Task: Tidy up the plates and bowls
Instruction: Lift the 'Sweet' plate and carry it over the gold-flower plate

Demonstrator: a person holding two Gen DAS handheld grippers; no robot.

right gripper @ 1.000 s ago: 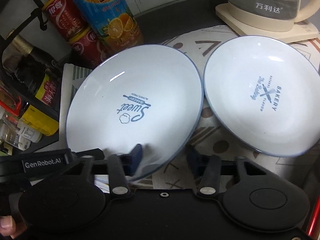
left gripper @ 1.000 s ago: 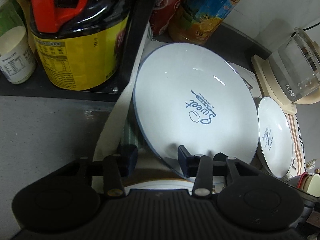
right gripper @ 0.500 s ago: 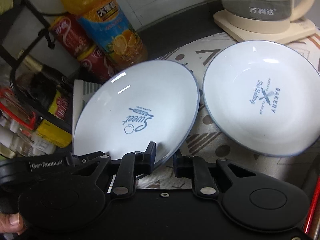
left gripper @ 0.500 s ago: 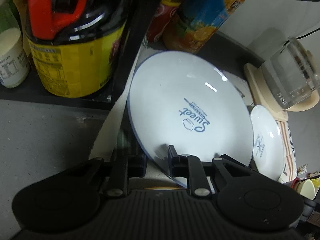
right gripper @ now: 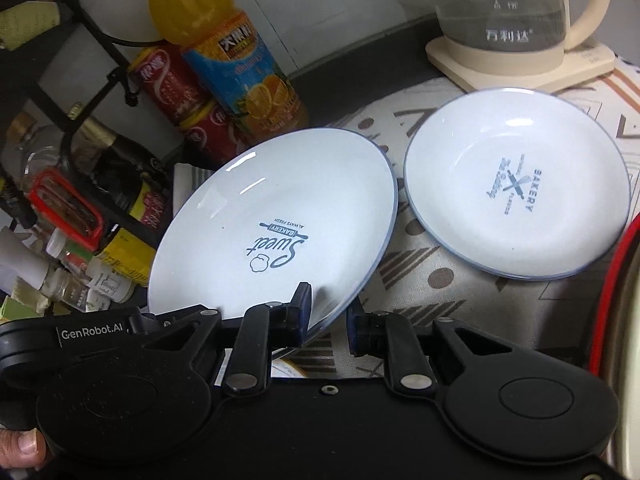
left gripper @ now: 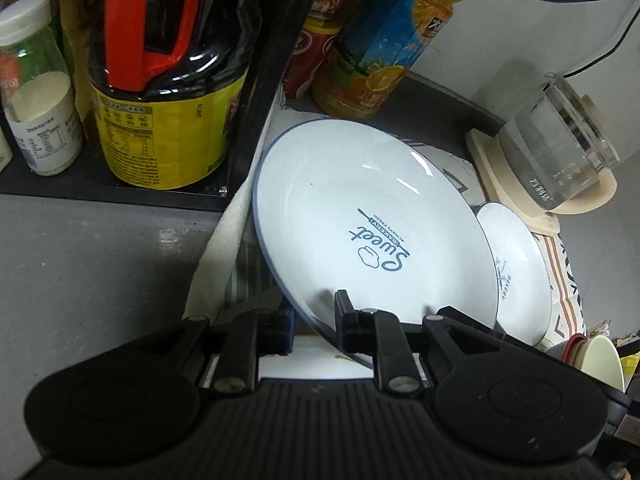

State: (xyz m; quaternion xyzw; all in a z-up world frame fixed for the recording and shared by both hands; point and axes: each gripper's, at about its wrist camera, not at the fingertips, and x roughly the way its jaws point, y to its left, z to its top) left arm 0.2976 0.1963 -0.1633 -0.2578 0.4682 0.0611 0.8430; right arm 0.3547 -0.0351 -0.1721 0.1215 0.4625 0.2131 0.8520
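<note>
A white blue-rimmed "Sweet" plate is held tilted above the counter by both grippers. My left gripper is shut on its near rim, one finger above and one below. My right gripper is shut on the same plate at its near edge. A second white "Bakery" plate lies flat on the patterned cloth to the right; it also shows in the left wrist view. Another white dish lies partly hidden under my left gripper.
A glass kettle on a cream base stands at the back right. An orange juice bottle and red cans stand behind the plates. A black rack with a large dark bottle and jars is at the left. A cream cup sits far right.
Both grippers have closed on the Sweet plate's rim and lifted it, tilted, off the cloth. The Bakery plate has not moved.
</note>
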